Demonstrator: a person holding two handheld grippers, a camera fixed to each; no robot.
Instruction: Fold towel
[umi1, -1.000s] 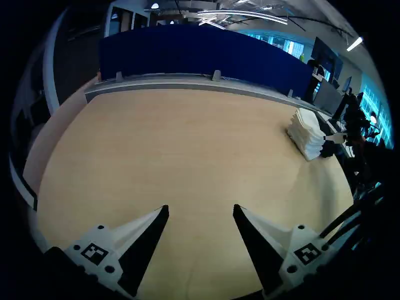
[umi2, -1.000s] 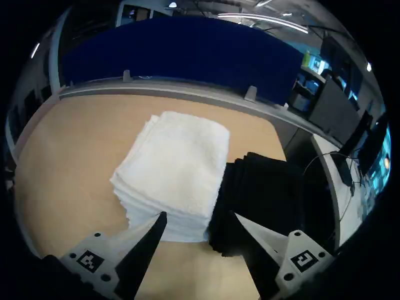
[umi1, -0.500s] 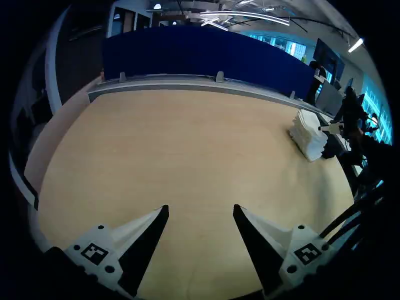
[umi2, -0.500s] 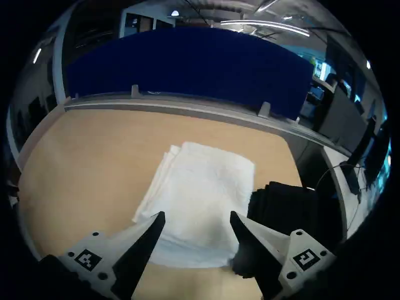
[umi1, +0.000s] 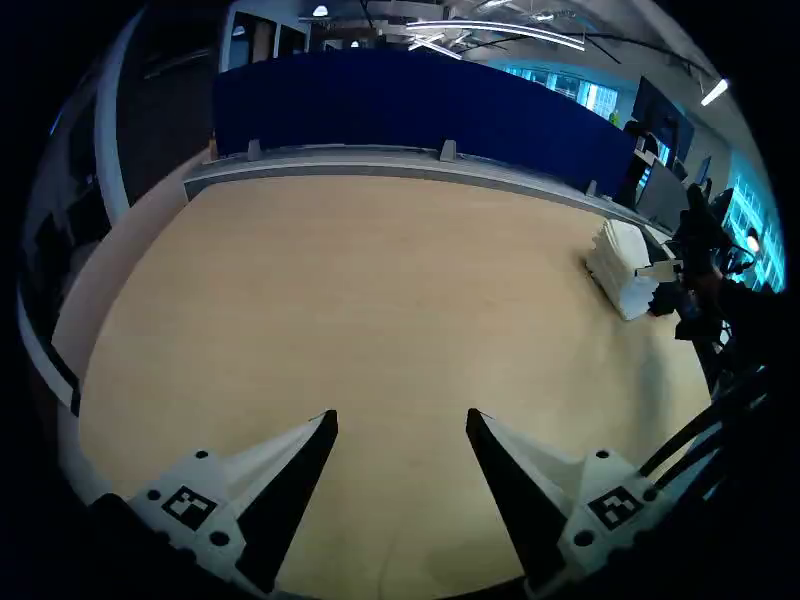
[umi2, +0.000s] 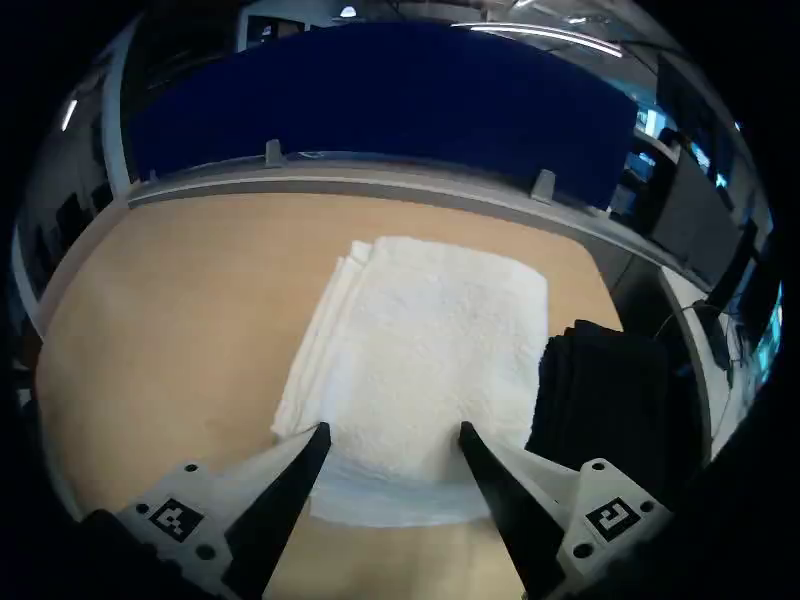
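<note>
White towel stack (umi2: 430, 350) lying flat on wooden table (umi2: 150, 330), black folded pile (umi2: 600, 400) touching one side of it, blue partition (umi2: 380, 100) behind it. Right gripper (umi2: 392, 440) at the stack's near edge, jaws open, gripping nothing. Left gripper (umi1: 400, 425) well apart from the stack, jaws open over bare table.
</note>
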